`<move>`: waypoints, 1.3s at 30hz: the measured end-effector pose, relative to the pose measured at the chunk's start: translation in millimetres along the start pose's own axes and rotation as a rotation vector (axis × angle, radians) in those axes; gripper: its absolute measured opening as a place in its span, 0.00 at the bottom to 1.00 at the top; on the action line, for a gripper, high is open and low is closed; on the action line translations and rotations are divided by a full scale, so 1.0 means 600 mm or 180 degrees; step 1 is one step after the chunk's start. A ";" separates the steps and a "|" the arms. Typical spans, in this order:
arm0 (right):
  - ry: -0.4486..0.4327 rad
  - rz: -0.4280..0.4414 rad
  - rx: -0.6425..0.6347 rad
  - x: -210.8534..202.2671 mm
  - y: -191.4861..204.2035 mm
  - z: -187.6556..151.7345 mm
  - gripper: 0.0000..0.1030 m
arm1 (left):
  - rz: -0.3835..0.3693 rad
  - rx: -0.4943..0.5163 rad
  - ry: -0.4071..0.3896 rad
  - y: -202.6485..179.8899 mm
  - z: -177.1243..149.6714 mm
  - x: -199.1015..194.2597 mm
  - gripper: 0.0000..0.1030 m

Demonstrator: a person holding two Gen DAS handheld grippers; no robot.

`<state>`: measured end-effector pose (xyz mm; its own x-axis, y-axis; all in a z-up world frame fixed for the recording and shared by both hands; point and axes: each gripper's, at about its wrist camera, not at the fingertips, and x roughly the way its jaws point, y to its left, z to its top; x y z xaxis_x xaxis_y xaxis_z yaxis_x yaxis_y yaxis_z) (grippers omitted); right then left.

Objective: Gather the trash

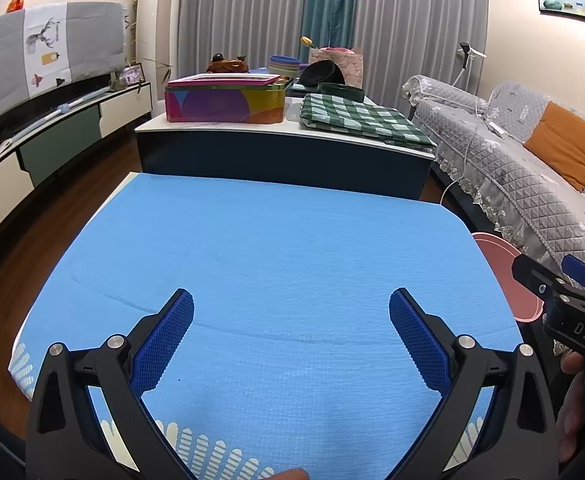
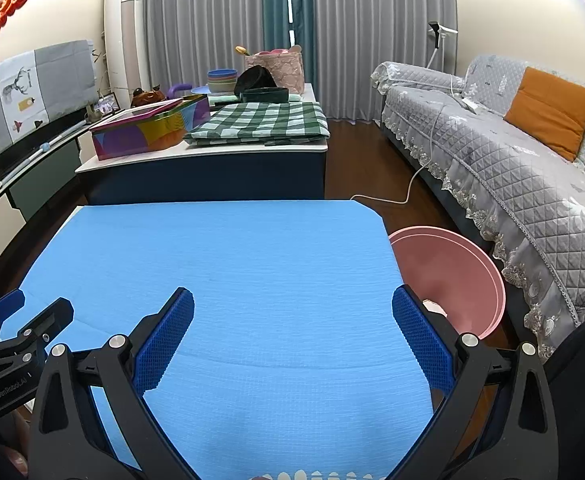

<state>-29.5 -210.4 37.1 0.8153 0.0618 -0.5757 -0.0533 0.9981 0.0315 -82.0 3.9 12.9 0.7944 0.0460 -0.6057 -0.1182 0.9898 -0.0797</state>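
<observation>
A blue mat covers the table [image 1: 272,248], also in the right wrist view [image 2: 228,256]. No trash lies on the part of it that shows. A pink bin [image 2: 452,272] stands on the floor off the table's right edge; something pale shows inside it, behind my right finger. Its rim shows in the left wrist view [image 1: 500,264]. My left gripper [image 1: 291,312] is open and empty over the mat's near half. My right gripper [image 2: 292,312] is open and empty over the mat's near right part, close to the bin. Each gripper shows at the edge of the other's view.
A low white-topped table [image 2: 252,148] stands beyond, with a colourful tin box [image 2: 152,128], a green checked cloth [image 2: 260,122], bowls and a bag. A grey covered sofa [image 2: 512,168] runs along the right. A TV cabinet [image 1: 52,132] is at the left. A white cable [image 2: 404,192] lies on the floor.
</observation>
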 end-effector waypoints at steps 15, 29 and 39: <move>0.0001 -0.0010 0.0009 -0.001 -0.005 0.000 0.95 | -0.0002 -0.0017 0.0041 0.001 0.000 0.005 0.92; 0.0013 -0.0011 0.0014 -0.001 -0.008 -0.003 0.95 | -0.0049 -0.0047 0.0062 0.000 -0.003 0.005 0.92; 0.0011 -0.0011 0.0013 0.000 -0.008 -0.004 0.95 | -0.0100 -0.0055 0.0068 -0.002 -0.003 0.005 0.92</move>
<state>-30.6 -215.4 35.4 0.8134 0.0582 -0.5788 -0.0481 0.9983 0.0328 -80.6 2.7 9.8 0.7850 0.0119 -0.6193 -0.1037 0.9882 -0.1125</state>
